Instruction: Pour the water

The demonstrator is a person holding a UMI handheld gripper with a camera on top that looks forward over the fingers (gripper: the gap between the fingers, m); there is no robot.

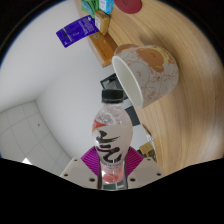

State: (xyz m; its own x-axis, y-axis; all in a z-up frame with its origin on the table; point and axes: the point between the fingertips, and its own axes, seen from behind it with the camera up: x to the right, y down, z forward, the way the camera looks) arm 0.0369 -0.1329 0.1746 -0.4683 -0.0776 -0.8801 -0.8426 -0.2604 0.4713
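**Bottle in the claw, tipped toward the cup**

Nearest the camera, the claw is clenched on a clear plastic bottle: a magenta pad shows at the bottle's 9 o'clock side and the other pad presses in at its 3 o'clock side, with no gap visible on either side. The bottle carries a white label with bold black lettering, a reddish tint shows at its base between the fingers, and it is topped by a white cap.

Just beyond the cap, at about 1 o'clock from the bottle, lies a white cup with orange-brown patterning. It appears tilted in the view, its open rim facing down toward the bottle cap; the cap sits just beside the rim, and whether they touch cannot be told.

The cup rests against a wooden tabletop that sweeps from 12 o'clock round to 4 o'clock.

Farther off, at 11 o'clock, a purple box lies on the tabletop edge. Beyond it, at 12 o'clock, are a blue packet and a pink object.
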